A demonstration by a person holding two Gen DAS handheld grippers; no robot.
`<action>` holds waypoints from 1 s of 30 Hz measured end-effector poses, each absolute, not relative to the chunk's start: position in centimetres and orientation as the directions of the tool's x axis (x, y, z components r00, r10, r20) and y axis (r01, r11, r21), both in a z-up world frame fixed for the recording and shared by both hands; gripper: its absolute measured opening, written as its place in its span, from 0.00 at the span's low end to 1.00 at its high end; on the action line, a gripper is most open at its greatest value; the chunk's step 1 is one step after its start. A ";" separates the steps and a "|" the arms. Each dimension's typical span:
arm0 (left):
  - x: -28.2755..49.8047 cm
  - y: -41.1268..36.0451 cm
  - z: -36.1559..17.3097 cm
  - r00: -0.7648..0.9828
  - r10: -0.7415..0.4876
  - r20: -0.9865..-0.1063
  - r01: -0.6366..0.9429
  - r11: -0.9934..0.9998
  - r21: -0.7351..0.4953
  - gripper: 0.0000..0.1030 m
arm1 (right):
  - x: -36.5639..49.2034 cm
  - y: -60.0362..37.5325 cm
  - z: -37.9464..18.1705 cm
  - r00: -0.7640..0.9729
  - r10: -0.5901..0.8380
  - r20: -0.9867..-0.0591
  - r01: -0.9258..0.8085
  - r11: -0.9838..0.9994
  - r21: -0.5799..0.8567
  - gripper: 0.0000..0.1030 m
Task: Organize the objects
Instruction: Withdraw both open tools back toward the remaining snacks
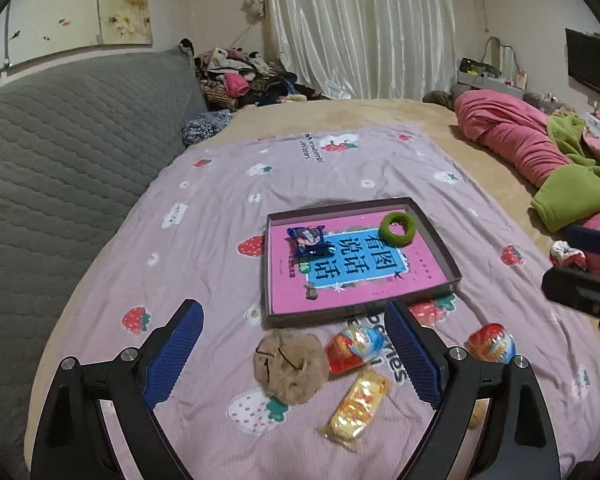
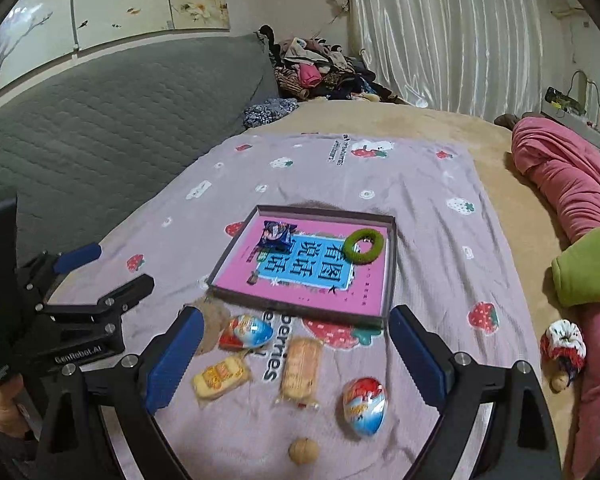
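A shallow grey box (image 1: 440, 240) lies on the strawberry-print sheet. It holds a pink book (image 1: 352, 284), a blue snack packet (image 1: 308, 240) and a green hair ring (image 1: 398, 227). In front of it lie a tan scrunchie (image 1: 290, 366), two foil eggs (image 2: 246, 332) (image 2: 365, 404), a yellow packet (image 2: 220, 378), a biscuit packet (image 2: 300, 372) and a walnut (image 2: 303, 450). My left gripper (image 1: 292, 310) hovers open over the scrunchie and the near egg. Above the packets my right gripper (image 2: 296, 314) is open too. Neither holds anything.
A grey quilted cushion (image 1: 72, 152) borders the sheet on the left. On the right lie a pink blanket (image 1: 512, 136) and green cloth (image 1: 572, 192). A red-and-white scrunchie (image 2: 562, 344) sits at the sheet's right edge. Clothes (image 1: 240, 80) are piled at the back.
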State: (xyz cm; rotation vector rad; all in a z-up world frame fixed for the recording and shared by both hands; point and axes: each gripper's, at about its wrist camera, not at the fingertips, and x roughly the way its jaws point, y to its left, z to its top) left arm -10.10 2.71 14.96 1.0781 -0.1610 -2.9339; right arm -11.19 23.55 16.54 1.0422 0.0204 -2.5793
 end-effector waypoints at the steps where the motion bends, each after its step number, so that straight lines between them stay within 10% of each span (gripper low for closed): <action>1: -9.6 2.7 15.1 -0.763 -0.045 -0.645 -0.022 -0.995 0.095 0.90 | -10.9 23.5 16.4 -0.664 -0.320 -0.675 0.332 -0.936 0.117 0.91; 30: -3.7 4.4 13.5 -0.752 0.008 -0.659 -0.073 -0.995 0.071 0.90 | -3.5 25.1 13.4 -0.683 -0.280 -0.675 0.314 -0.946 0.075 0.91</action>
